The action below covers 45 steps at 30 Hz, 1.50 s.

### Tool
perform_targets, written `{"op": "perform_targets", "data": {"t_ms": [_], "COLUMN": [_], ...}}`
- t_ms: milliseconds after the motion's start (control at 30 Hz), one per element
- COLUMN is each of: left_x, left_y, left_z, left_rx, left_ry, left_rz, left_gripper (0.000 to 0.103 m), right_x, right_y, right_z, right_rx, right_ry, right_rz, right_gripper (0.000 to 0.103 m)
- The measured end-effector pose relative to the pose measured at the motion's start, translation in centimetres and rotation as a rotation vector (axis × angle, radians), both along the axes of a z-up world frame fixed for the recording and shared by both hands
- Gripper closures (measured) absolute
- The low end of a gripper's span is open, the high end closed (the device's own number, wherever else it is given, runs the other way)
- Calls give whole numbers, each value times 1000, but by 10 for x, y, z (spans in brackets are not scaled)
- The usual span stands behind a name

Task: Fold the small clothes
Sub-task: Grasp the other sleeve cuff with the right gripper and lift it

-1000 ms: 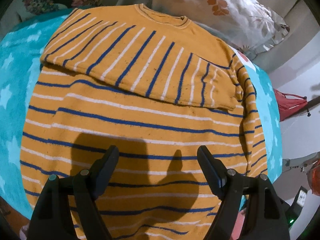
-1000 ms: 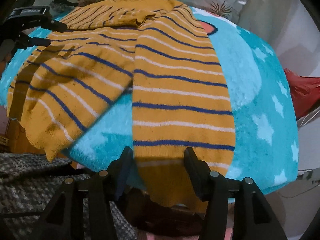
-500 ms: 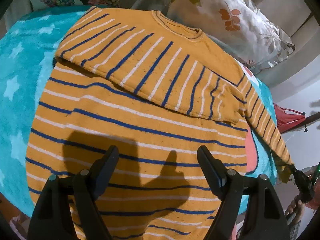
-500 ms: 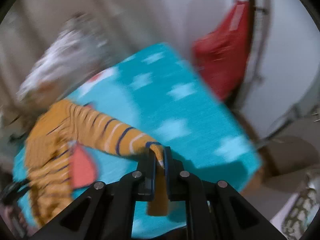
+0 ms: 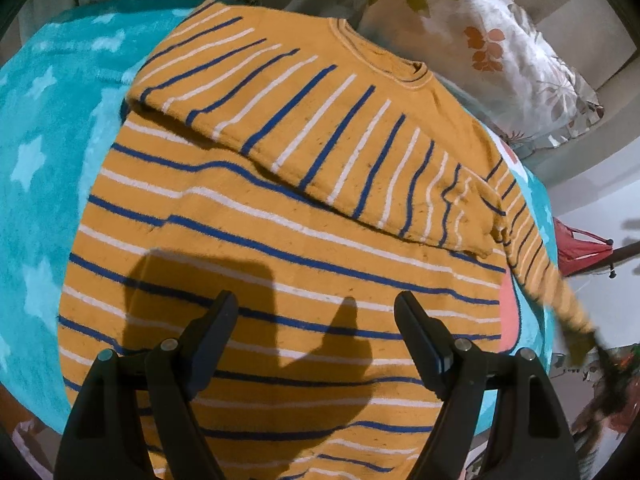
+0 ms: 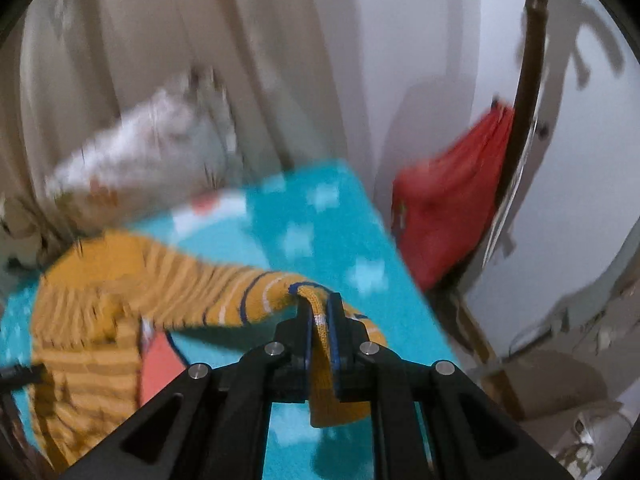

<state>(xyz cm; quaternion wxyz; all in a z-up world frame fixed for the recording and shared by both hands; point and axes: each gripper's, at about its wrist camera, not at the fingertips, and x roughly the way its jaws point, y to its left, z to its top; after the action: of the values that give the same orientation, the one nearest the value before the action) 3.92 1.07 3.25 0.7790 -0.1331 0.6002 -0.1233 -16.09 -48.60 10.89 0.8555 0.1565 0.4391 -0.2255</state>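
Observation:
An orange sweater [image 5: 280, 248] with blue and white stripes lies on a turquoise star blanket [image 5: 36, 168]. One sleeve is folded across its chest. My left gripper [image 5: 316, 312] hovers open above the sweater's lower body, nothing between its fingers. The other sleeve [image 5: 536, 264] stretches off to the right, lifted off the blanket. In the right wrist view my right gripper [image 6: 320, 308] is shut on that sleeve's cuff [image 6: 316, 320], and the sleeve [image 6: 208, 288] trails back to the left toward the sweater's body [image 6: 80, 352]. This view is blurred.
A floral pillow [image 5: 500, 40] lies beyond the sweater's collar. A red bag [image 6: 452, 208] hangs on a stand to the right of the blanket's edge. Beige curtains [image 6: 200, 60] and a white wall stand behind.
My right gripper closed on the cuff of the flat-lying sleeve and lifted it out to the right. The left gripper drifted a little over the sweater, still open.

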Motion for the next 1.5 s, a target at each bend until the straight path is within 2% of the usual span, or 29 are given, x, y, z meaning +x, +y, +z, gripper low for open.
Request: {"op": "perform_targets", "data": {"t_ms": [100,200,233,267,333,400,500,533,567,600,733,767,867,900,933,967,1000,1033,1100,1167,1200,1300,1333,1367,1433,1500], "left_x": [4,8,9,11,12,12,10,9,9,8,4,3,0,-1,-1,-2,-3,-3,-3,-1,0,2,4,4,7,9], "left_y": [0,-5,-7,-12,-21,-30,-41,-44,-46,-48,-49,-48,-39,-33,-27,-21,-13,-5,11,29,38,59,66,71,79,86], "left_z": [-2,-1,-1,-2,-2,-3,-4,-4,-5,-5,-5,-5,-4,-4,-3,-2,-1,1,3,5,7,10,11,12,10,8], "left_rx": [8,17,17,17,14,11,12,11,10,8,3,4,5,5,3,1,1,2,-5,-23,-30,-41,-45,-48,-50,-50], "left_ry": [5,3,4,6,8,12,12,12,13,14,14,13,12,12,10,7,4,2,-2,-5,-10,-18,-22,-23,-15,-2], "left_rz": [6,-4,-10,-18,-38,-61,-85,-94,-98,-101,-105,-103,-84,-69,-56,-43,-29,-16,9,34,46,64,66,67,68,67], "left_gripper": [23,23,23,23,23,23,23,23,23,23,23,23,23,23,23,23,23,23,23,23,23,23,23,23,23,23], "right_x": [-20,-50,-61,-68,-89,-102,-108,-104,-99,-91,-66,-57,-46,-43,-40,-33,-26,-17,2,15,20,28,29,26,16,4], "right_y": [-12,-28,-31,-33,-36,-35,-32,-31,-32,-34,-49,-53,-61,-64,-66,-69,-71,-72,-70,-65,-62,-43,-36,-33,-29,-27], "right_z": [-46,-62,-61,-62,-64,-72,-91,-97,-102,-105,-109,-111,-120,-120,-118,-115,-107,-95,-69,-45,-37,-29,-33,-40,-58,-80], "right_rx": [109,231,269,299,404,562,867,946,1000,1037,1019,989,960,921,876,801,720,610,459,401,403,516,569,614,675,742], "right_ry": [100,79,52,30,-44,-131,-323,-375,-410,-434,-404,-363,-315,-300,-277,-242,-212,-170,-137,-153,-168,-193,-189,-193,-194,-192], "right_rz": [-82,-196,-231,-256,-316,-353,-406,-423,-443,-468,-553,-587,-644,-664,-667,-654,-629,-603,-553,-493,-462,-358,-356,-376,-465,-555], "right_gripper": [94,93,90,81,67,64,62,56,50,48,48,48,50,56,80,96,96,101,102,102,102,101,95,79,56,56]}}
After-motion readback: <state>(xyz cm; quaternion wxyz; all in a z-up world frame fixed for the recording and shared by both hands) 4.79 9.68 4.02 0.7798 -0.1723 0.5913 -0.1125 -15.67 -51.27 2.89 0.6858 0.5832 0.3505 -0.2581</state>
